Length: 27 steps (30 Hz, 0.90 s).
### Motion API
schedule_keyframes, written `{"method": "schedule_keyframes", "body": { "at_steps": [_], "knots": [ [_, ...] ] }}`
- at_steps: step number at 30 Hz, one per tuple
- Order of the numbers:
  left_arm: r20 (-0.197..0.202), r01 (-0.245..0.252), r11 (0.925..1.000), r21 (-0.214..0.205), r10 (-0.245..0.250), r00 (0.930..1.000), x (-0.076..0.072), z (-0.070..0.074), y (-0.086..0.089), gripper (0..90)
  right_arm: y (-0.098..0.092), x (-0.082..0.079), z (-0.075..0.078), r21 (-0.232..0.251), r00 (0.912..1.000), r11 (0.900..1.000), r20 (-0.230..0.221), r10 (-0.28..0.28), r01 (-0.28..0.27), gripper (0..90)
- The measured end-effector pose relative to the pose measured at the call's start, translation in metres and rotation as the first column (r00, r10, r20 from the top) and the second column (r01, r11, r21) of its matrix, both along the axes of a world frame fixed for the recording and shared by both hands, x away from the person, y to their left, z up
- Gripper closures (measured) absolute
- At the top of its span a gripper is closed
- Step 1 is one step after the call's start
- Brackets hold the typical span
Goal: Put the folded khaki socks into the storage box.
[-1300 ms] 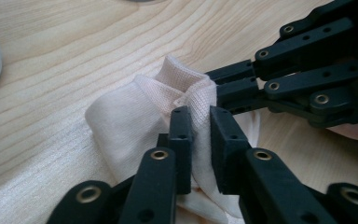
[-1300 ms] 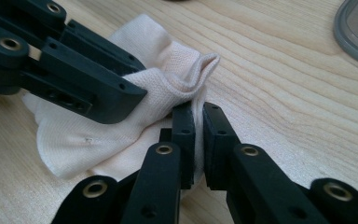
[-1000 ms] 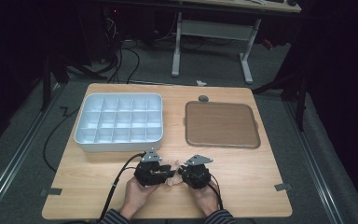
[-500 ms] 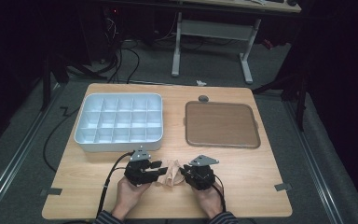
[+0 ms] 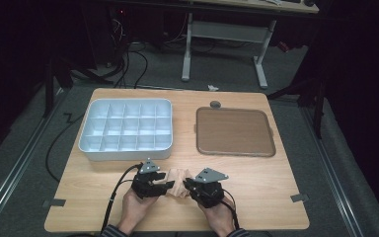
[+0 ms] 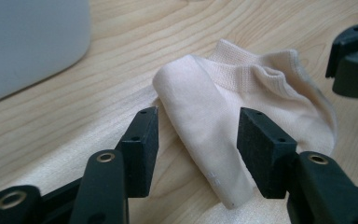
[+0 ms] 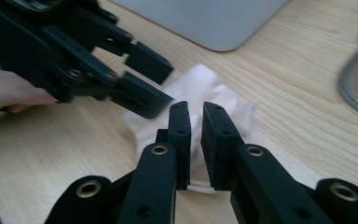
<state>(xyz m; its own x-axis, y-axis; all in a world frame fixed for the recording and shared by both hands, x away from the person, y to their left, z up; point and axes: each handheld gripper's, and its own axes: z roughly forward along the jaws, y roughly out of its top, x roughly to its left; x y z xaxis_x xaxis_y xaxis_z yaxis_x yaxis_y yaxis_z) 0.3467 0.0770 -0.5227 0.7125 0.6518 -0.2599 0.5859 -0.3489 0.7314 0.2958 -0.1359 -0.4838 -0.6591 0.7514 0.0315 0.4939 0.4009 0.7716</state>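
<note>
Here, low in the frame, the sock [image 5: 177, 181] is lying between the opening left hand-held gripper [image 5: 164, 184] and the right hand-held gripper [image 5: 187, 184], which is pinching its edge.

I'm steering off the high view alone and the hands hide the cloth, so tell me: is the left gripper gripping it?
Observer: No. The left gripper has just been opening its jaws; they stand apart on either side of a folded flap of the sock, pads clear of it.
Operator: And the right one?
Observer: The right gripper has just been closing its jaws; they stand nearly together with sock fabric in the slot between them.
Operator: Where's the sock's opening?
Observer: The ribbed cuff lies at the end away from the left gripper.
</note>
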Motion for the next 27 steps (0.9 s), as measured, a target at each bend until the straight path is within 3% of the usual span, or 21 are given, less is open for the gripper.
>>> {"method": "schedule_keyframes", "body": {
  "at_steps": [6,12,14,27],
  "knots": [
    [-0.022,-0.016,0.9997,-0.016,0.016,0.9996,-0.003,-0.004,-0.006,45.6,0.012,0.004,-0.012,-0.036,0.9998,0.9993,-0.017,0.012,-0.013,81.7],
    [-0.02,-0.029,0.9993,-0.023,0.028,0.9994,-0.003,-0.007,-0.008,44.2,0.006,0.008,-0.023,-0.088,0.9989,0.9958,-0.038,-0.027,0.024,81.7],
    [-0.014,-0.027,0.9995,-0.014,0.027,0.9995,-0.003,-0.008,-0.008,43.4,0.004,0.007,-0.026,-0.116,0.9989,0.9928,-0.029,-0.035,0.032,81.6],
    [0.038,-0.01,0.9983,0.058,0.008,0.9992,-0.006,-0.007,-0.011,43.0,-0.005,0.01,-0.035,-0.13,0.9974,0.9897,-0.033,-0.064,0.059,80.7]
  ]
}}
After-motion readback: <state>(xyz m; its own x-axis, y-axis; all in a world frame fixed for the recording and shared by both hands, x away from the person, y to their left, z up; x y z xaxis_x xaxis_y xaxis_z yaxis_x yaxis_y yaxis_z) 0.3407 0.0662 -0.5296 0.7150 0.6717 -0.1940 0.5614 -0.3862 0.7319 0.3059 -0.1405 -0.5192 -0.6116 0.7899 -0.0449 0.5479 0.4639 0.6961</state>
